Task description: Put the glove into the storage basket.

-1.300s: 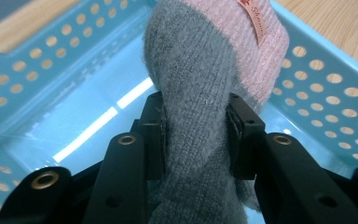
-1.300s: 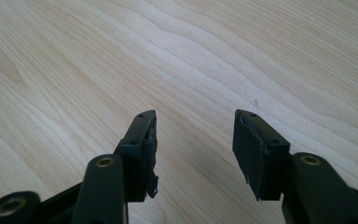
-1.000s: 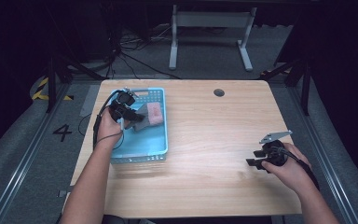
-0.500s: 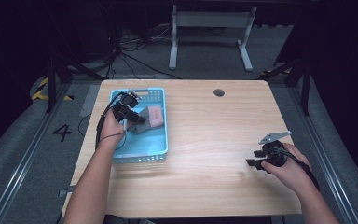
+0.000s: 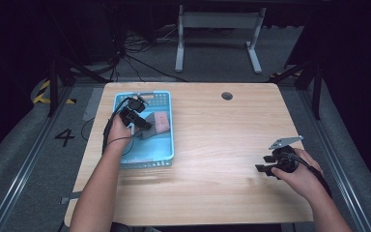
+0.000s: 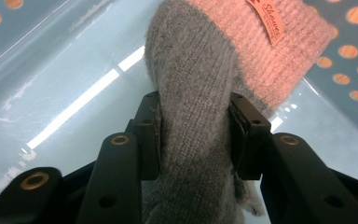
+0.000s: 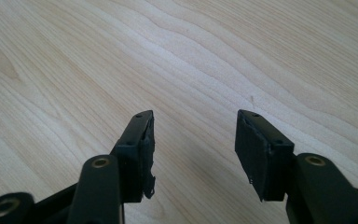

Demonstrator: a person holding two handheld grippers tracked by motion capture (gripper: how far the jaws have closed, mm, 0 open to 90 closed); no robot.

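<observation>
Sock (image 6: 200, 93), grey body with a pink knitted cuff and a small label, and it's the one item in your one blue basket (image 5: 166, 126). Two grippers in play. The left gripper (image 5: 142, 123) is inside the basket, near its far half; the right gripper (image 5: 265, 166) rests low over bare wood at the right side, well apart from the basket.

The counter (image 5: 212, 135) is pale wood grain with a single round dark grommet (image 5: 227, 95) near its far edge. Around it you've got grey floor, a painted "4" (image 5: 64, 137) on the left, black-and-yellow hazard tape (image 5: 41, 93), loose cables and a white frame stand (image 5: 217, 34) at the back, in a dark room.

In the left gripper view your fingers (image 6: 149, 135) are clenched on the sock's grey part, the fabric pinched between both pads, with the pink cuff lying beyond them above the basket's pale blue floor. In the right gripper view your fingers (image 7: 137, 154) stand spread wide, grasping nothing.
</observation>
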